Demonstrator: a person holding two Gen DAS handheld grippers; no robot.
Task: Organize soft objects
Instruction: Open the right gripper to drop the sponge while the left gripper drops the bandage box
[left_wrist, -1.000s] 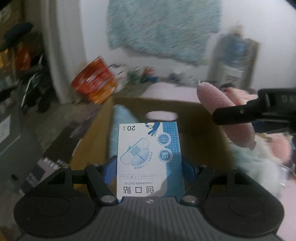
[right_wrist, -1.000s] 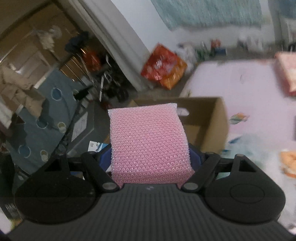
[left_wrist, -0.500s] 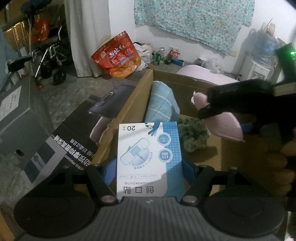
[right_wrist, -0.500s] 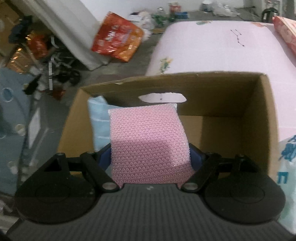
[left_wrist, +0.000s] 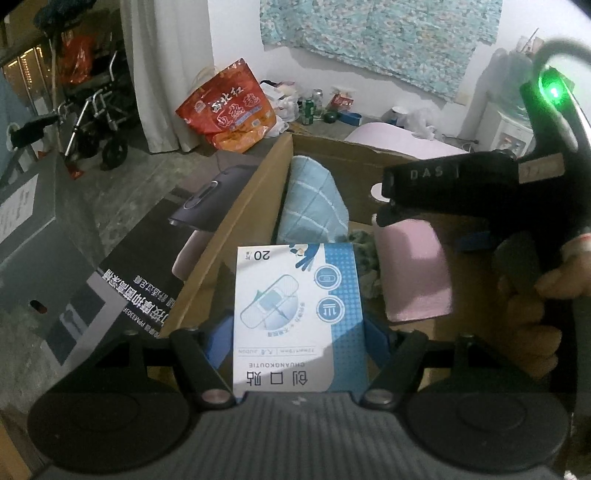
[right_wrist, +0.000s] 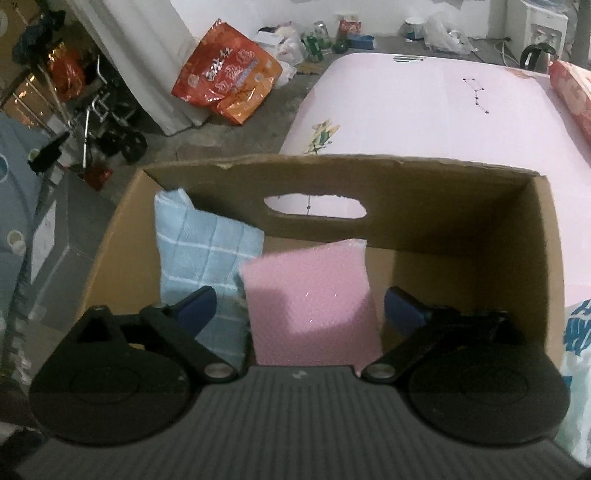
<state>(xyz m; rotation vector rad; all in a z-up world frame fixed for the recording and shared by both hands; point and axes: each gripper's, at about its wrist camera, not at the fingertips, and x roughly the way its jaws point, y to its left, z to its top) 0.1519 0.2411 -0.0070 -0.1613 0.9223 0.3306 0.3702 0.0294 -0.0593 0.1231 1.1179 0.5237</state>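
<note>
While over box: my right gripper (right_wrist: 300, 308) jaws wide, pink sponge (right_wrist: 312, 302) loose inside cardboard box (right_wrist: 406, 177).
Left gripper (left_wrist: 299, 332): clamps bandage pack (left_wrist: 297, 317), light, thin card; hold by edges.

Cluttered home room, used for living and storage. Evidence: pink bed (right_wrist: 436, 110) with printed sheet; patterned cloth (left_wrist: 376, 40) pinned to white wall; white curtain (left_wrist: 162, 74); folded wheelchair (left_wrist: 96, 122); orange-red snack bag (right_wrist: 225, 81) and drink cans (left_wrist: 308, 107) on bare concrete floor (left_wrist: 122, 206); electric kettle (right_wrist: 535, 57); cardboard box (right_wrist: 369, 184).
</note>
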